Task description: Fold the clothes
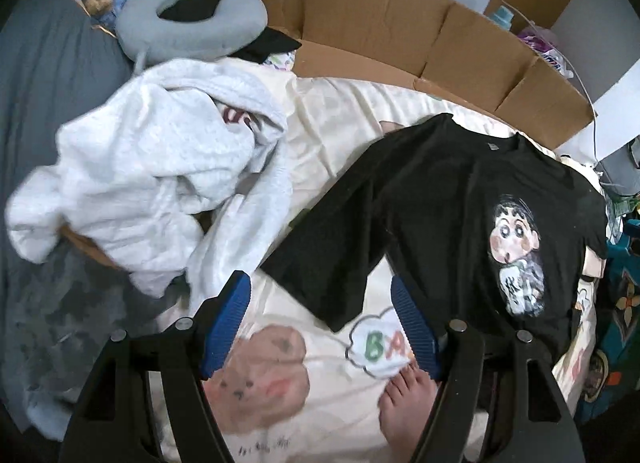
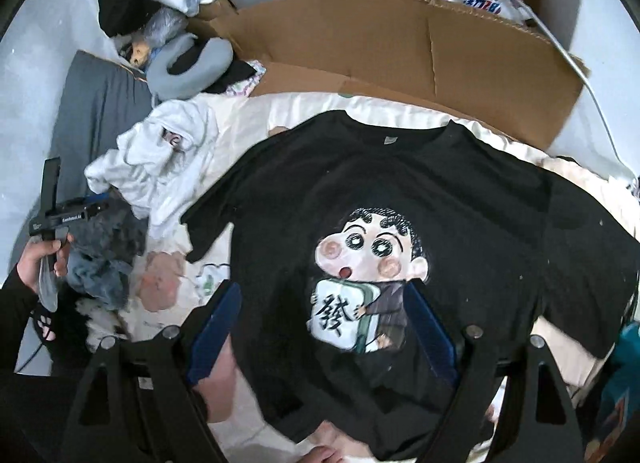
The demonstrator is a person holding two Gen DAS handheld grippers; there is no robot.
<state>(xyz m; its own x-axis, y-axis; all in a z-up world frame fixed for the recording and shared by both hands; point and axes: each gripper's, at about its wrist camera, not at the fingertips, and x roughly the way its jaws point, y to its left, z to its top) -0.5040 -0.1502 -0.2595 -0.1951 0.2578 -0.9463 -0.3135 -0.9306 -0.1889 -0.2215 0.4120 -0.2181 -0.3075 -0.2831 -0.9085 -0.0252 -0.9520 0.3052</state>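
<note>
Across the cream bedsheet (image 2: 256,111) I see the black T-shirt (image 2: 460,199) spread flat, sleeve edge (image 1: 320,263) between my left gripper's (image 1: 320,323) wide, empty jaws, right gripper (image 2: 324,327) likewise wide above its print, crumpled white clothes (image 1: 152,167) and flattened cardboard (image 2: 360,47) beyond.

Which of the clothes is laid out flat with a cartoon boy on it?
The black T-shirt. The white garment beside it is crumpled in a heap.
</note>
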